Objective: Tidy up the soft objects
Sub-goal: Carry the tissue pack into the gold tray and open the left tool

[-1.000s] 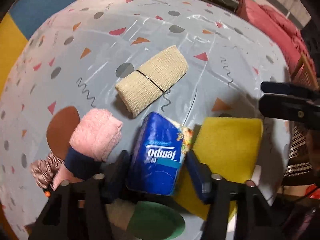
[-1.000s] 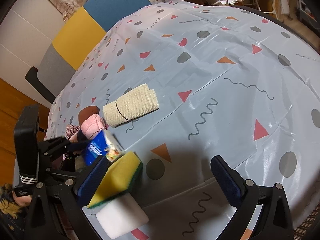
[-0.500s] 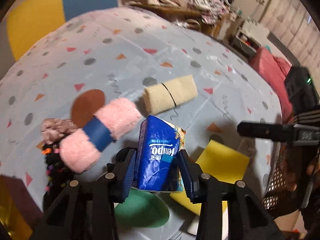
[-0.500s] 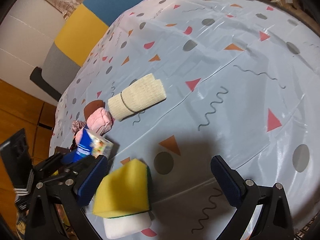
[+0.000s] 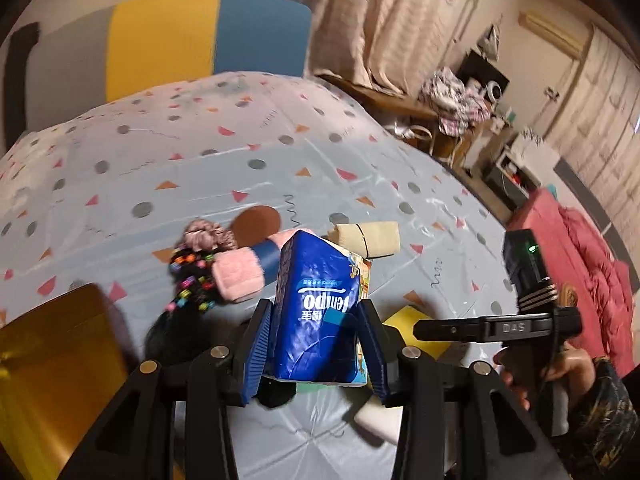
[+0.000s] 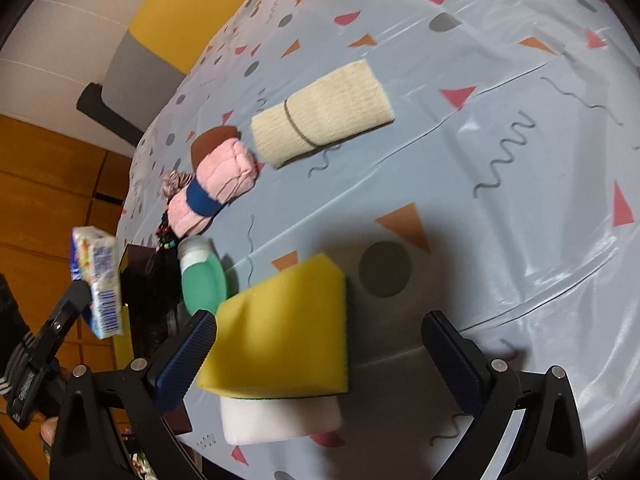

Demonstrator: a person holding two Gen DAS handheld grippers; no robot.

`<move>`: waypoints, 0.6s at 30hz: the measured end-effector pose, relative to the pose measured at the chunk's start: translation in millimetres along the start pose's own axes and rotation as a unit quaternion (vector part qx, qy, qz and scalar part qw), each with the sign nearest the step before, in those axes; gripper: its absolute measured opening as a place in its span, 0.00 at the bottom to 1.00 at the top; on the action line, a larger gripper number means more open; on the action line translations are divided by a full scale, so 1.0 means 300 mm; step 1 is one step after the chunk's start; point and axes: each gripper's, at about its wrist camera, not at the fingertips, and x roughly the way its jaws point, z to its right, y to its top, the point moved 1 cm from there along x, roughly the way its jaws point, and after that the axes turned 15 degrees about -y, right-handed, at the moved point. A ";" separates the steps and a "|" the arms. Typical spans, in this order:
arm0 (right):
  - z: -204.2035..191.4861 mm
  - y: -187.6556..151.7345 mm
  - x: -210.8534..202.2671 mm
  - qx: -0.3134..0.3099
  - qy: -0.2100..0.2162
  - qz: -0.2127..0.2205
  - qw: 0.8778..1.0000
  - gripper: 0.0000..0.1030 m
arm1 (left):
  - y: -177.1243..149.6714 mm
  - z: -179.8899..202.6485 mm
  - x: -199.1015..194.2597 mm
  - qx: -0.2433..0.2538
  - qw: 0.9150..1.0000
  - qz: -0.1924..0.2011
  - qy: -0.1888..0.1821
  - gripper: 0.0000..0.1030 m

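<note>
While left claw (image 5: 318, 344) clamps tissue pack (image 5: 320, 312), pack sits between fingers.

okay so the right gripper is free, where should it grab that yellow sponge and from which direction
Grip the yellow sponge across its two long side faces, coming straight in from its near edge with the open right hand-held gripper. It lies flat on a white block, so its sides are exposed. The left finger already sits beside it; the right finger stands well clear.

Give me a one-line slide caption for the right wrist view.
Open right claw hovers over a yellow sponge stacked on a white foam block, on the patterned tablecloth.
</note>
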 end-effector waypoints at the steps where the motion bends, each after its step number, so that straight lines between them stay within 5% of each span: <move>1: -0.002 -0.002 0.003 -0.004 -0.002 0.000 1.000 1.00 | -0.006 -0.006 -0.016 -0.005 1.000 0.005 0.002 0.41; 4: -0.028 -0.007 0.010 -0.025 -0.010 0.000 1.000 0.93 | -0.006 -0.037 -0.059 -0.014 1.000 0.021 0.002 0.41; 6: -0.048 -0.016 0.013 -0.047 -0.018 0.000 0.999 0.67 | 0.008 -0.070 -0.073 -0.037 0.999 0.028 -0.001 0.41; 8: -0.052 -0.016 0.012 -0.050 -0.004 -0.002 0.999 0.56 | 0.045 -0.105 -0.085 -0.067 0.997 0.037 0.001 0.41; 18: -0.073 -0.013 -0.023 -0.083 -0.024 0.032 0.996 0.53 | 0.190 0.007 -0.376 -0.030 0.993 0.116 0.019 0.42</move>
